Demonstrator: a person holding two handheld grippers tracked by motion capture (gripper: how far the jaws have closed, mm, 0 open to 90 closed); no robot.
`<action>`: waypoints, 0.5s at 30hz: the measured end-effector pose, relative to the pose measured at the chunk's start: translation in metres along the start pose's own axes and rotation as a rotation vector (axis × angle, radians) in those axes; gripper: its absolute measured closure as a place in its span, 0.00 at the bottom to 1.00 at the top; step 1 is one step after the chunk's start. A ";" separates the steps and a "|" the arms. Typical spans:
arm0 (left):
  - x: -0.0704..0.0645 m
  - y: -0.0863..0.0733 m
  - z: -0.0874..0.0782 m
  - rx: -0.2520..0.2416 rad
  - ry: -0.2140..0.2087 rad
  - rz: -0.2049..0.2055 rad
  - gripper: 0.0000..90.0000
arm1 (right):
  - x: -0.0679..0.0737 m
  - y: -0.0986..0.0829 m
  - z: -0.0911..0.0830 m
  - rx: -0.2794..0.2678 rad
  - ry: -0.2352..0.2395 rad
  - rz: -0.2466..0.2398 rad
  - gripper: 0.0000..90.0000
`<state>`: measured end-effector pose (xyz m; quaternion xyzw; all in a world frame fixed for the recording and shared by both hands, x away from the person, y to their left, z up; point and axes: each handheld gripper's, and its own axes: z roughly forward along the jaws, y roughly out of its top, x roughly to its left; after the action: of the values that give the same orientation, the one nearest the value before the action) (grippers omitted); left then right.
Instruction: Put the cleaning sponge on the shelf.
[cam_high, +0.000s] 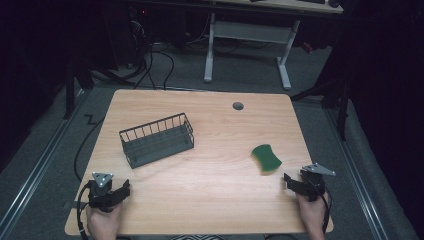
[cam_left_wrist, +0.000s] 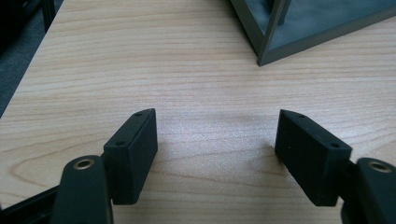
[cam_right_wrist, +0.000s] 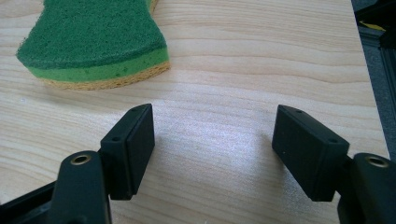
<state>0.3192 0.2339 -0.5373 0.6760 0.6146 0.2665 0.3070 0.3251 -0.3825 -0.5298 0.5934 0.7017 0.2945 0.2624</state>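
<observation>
The dark wire basket seems empty; the green-and-yellow sponge lies on the wooden surface; left claw and right claw gape apart.

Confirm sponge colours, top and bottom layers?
The sponge has a dark green scouring top, a lighter green middle and a yellow base; clearest in the right gripper view.

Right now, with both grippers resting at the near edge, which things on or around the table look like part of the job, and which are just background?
Likely in play: green sponge; dark wire basket, empty; left gripper and right gripper, both open.

Just there: table with its grommet hole; white desk frame behind; floor cables.
</observation>
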 end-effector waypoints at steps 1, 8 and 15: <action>0.000 0.000 0.000 0.000 -0.001 0.000 0.34 | 0.000 0.000 0.000 0.000 0.000 0.000 0.34; 0.000 0.000 0.000 -0.003 -0.001 0.001 0.36 | 0.000 0.000 0.000 0.003 -0.001 0.000 0.33; 0.001 0.000 -0.001 -0.007 0.000 0.000 0.44 | 0.001 0.000 0.000 0.003 0.003 -0.001 0.33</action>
<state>0.3180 0.2355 -0.5365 0.6751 0.6135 0.2689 0.3091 0.3249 -0.3819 -0.5296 0.5928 0.7029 0.2941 0.2608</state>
